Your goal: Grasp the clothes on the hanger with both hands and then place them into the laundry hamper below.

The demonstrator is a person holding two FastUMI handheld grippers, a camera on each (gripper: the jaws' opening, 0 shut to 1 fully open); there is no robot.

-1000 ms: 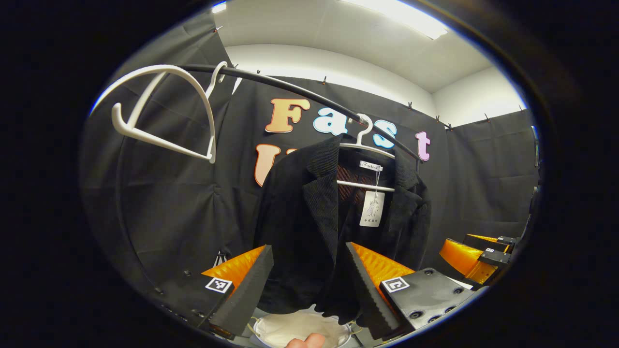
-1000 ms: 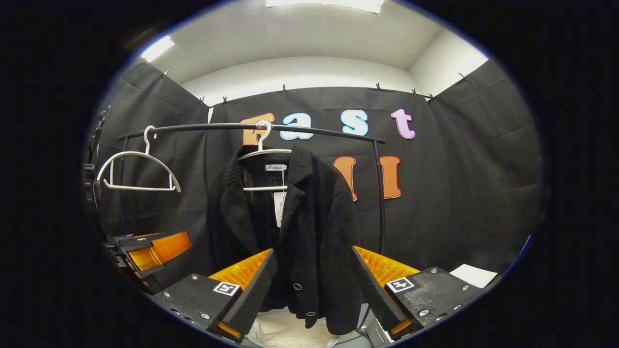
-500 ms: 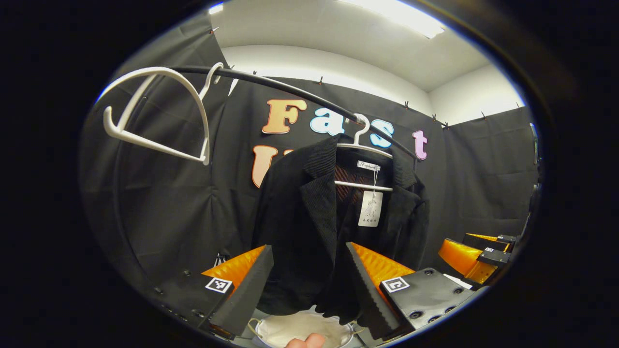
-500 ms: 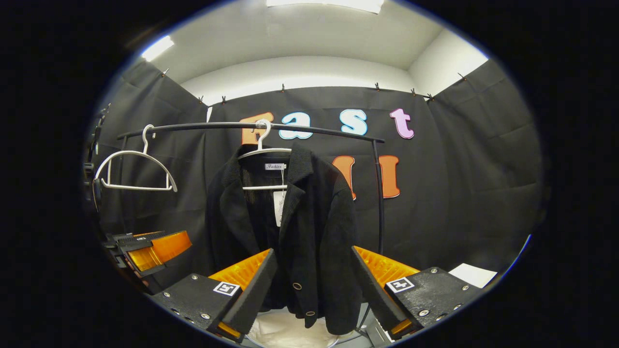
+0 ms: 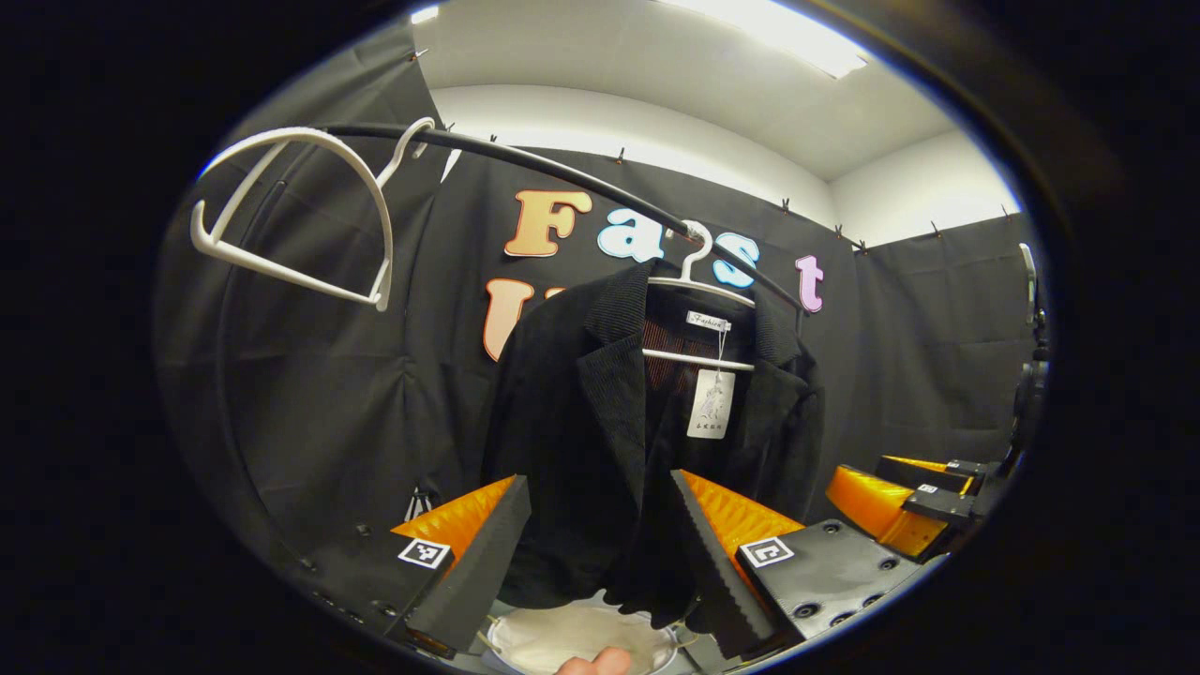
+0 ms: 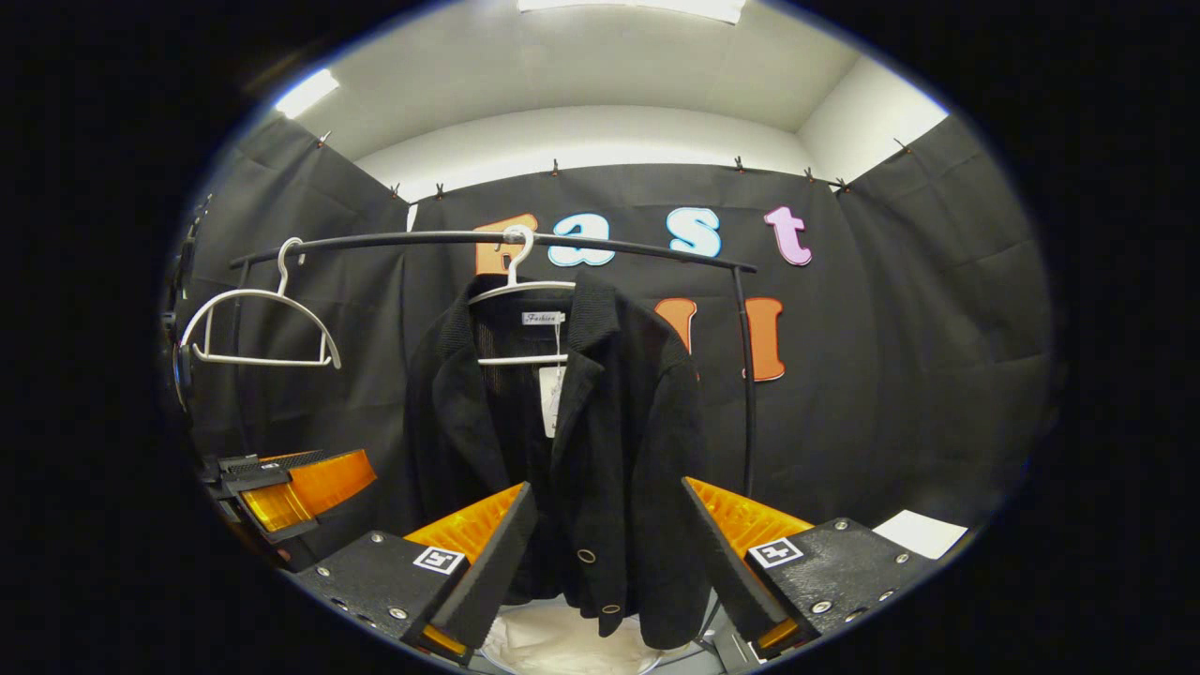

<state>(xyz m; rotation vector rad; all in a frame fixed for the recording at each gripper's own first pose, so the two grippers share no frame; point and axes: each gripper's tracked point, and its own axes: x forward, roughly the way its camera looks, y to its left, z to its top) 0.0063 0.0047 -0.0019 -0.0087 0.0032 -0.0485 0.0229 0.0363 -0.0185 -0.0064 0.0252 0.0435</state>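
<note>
ok so I'm in the booth, black cloth walls clipped up all round, white ceiling with strip lights (image 6: 630, 7) overhead. A black rail (image 6: 487, 240) runs across in front of the back cloth, with an upright post on its one end in the right gripper view.

The black jacket (image 6: 600, 450) is hanging on a white hanger (image 6: 521, 281) hooked over that rail, front open, a paper tag (image 5: 710, 403) dangling inside the collar. An empty white hanger (image 5: 291, 202) sits on the same rail, well apart from the jacket, toward the other end.

Under the jacket hem there's the laundry hamper (image 5: 581, 637), white lined, just the top edge peeking in at the bottom of the left gripper view, and a fingertip pokes in right at its near rim.

My left gripper (image 5: 600, 553) has its jaws wide apart, nothing in them, jacket hem hanging in the gap beyond. Right gripper (image 6: 607, 562) same deal, jaws spread, empty, pointed at the lower front of the jacket. In the left gripper view I can see the right gripper off at the side, near the cloth wall. A white sheet (image 6: 921, 534) lies low beside the right gripper
</note>
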